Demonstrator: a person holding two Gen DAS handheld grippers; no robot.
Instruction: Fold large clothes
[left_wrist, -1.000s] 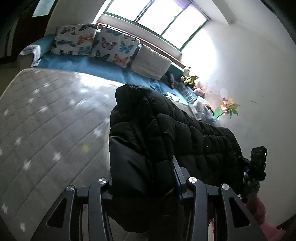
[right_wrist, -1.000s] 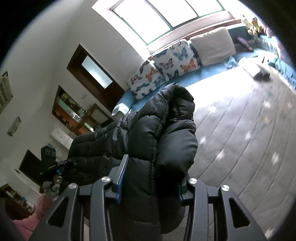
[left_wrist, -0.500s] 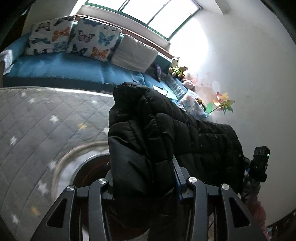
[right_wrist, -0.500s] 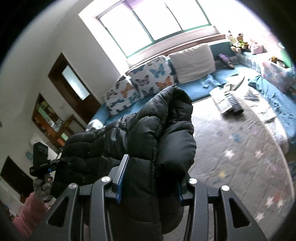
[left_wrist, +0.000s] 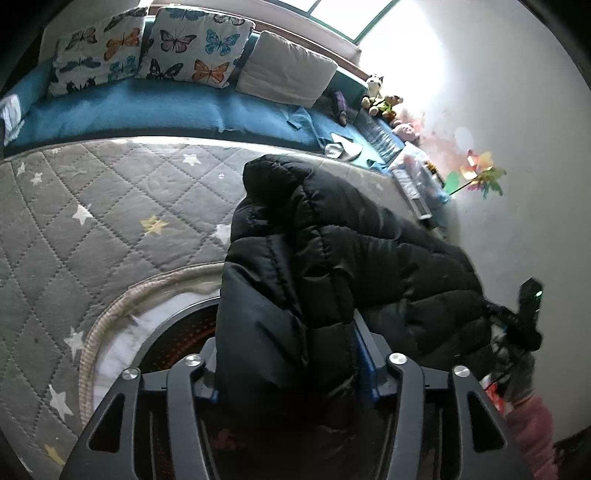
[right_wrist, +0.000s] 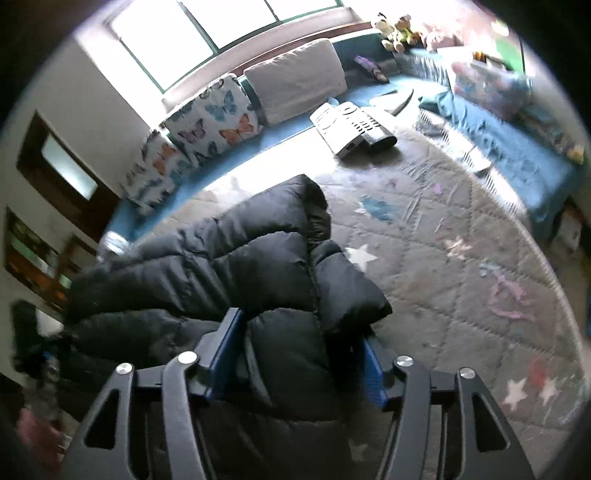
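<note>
A black puffer jacket is stretched between both grippers, above a grey quilted star-patterned mattress. My left gripper is shut on one thick end of the jacket. My right gripper is shut on the other end, the padding bulging between its blue pads. In the left wrist view the right gripper shows at far right. The jacket hides both grippers' fingertips.
Butterfly cushions and a white pillow line a blue bench under the window. Stuffed toys sit at its right end. A white and black device lies on the mattress. A round basket rim lies below the left gripper.
Both grippers have tilted downward with the jacket still held; the views now face the mattress rather than the window and walls, and the jacket hangs lower over it.
</note>
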